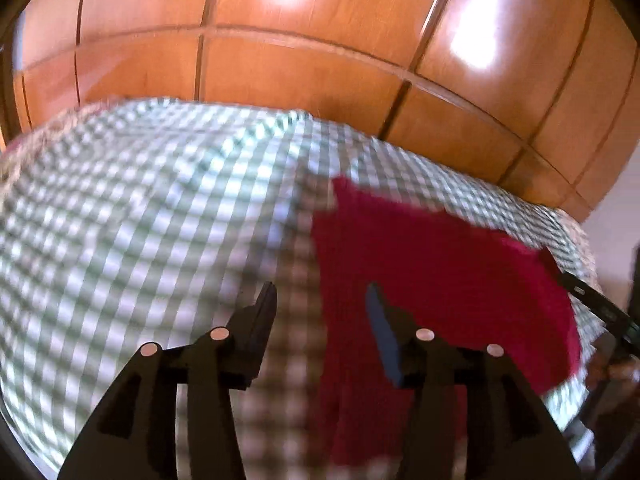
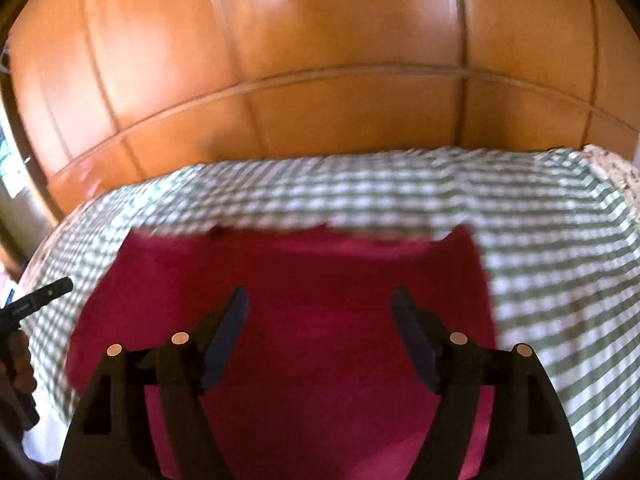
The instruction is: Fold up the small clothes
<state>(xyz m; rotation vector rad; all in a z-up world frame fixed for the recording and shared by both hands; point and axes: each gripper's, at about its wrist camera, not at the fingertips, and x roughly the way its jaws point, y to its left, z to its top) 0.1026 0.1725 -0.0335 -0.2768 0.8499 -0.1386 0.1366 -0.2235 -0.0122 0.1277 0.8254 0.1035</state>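
The red garment (image 2: 288, 320) lies spread flat on the bed (image 2: 540, 248), on its green-checked cover, nearer the edge where the person stands than the far edge by the wooden wardrobe (image 2: 320, 60). It looks like thin, light knit: soft and floppy, likely to sag and crease the moment it is lifted, so I'd take it by pinching an outer edge or a corner, such as the little peak at its far right corner, rather than the middle.

The right gripper (image 2: 320, 300) hovers over the cloth with its jaws spread wide and nothing between them. The left gripper (image 1: 320, 300) stands about half open, also empty, straddling the garment's left edge: one finger over the checked cover, the other over the red fabric. The frames are blurred, so I can't tell whether either touches the cloth.
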